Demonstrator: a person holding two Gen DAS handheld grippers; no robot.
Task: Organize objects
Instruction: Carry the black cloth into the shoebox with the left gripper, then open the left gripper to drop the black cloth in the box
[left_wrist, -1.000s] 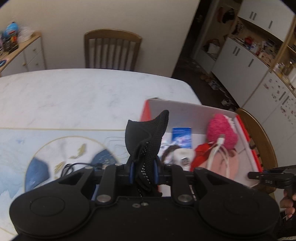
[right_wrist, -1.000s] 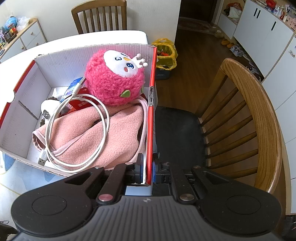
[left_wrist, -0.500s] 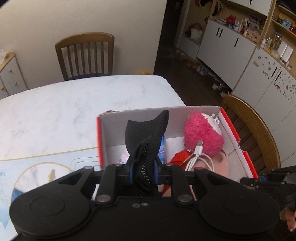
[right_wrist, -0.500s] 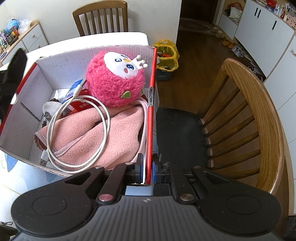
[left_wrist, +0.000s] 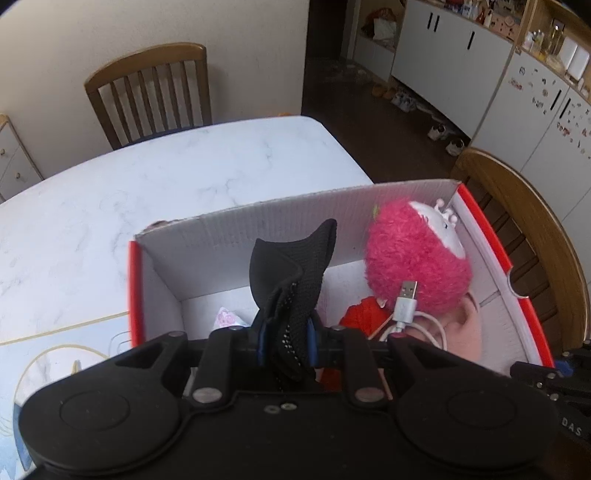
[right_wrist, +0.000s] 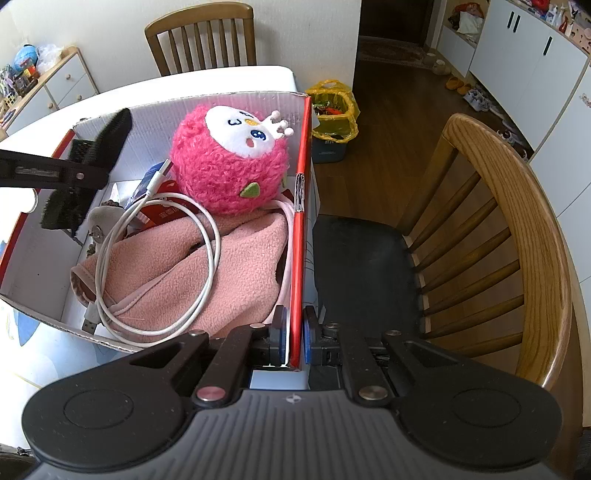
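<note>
My left gripper (left_wrist: 287, 343) is shut on a black mesh cloth (left_wrist: 291, 273) and holds it above the left part of a red-and-white cardboard box (left_wrist: 236, 236); it also shows in the right wrist view (right_wrist: 79, 173). My right gripper (right_wrist: 294, 338) is shut on the box's red right wall (right_wrist: 300, 229). Inside the box lie a pink plush toy (right_wrist: 229, 162), a coiled white USB cable (right_wrist: 162, 266), a pink fleece cloth (right_wrist: 207, 273) and a red packet (left_wrist: 364, 314).
The box stands on a white marble table (left_wrist: 147, 177) near its right edge. A wooden chair (right_wrist: 498, 229) stands right of the box, another chair (left_wrist: 151, 92) at the far side. A yellow bag (right_wrist: 332, 107) is on the floor.
My left gripper has carried the black mesh cloth rightward from over the table to over the box. The right gripper has kept its hold on the box wall.
</note>
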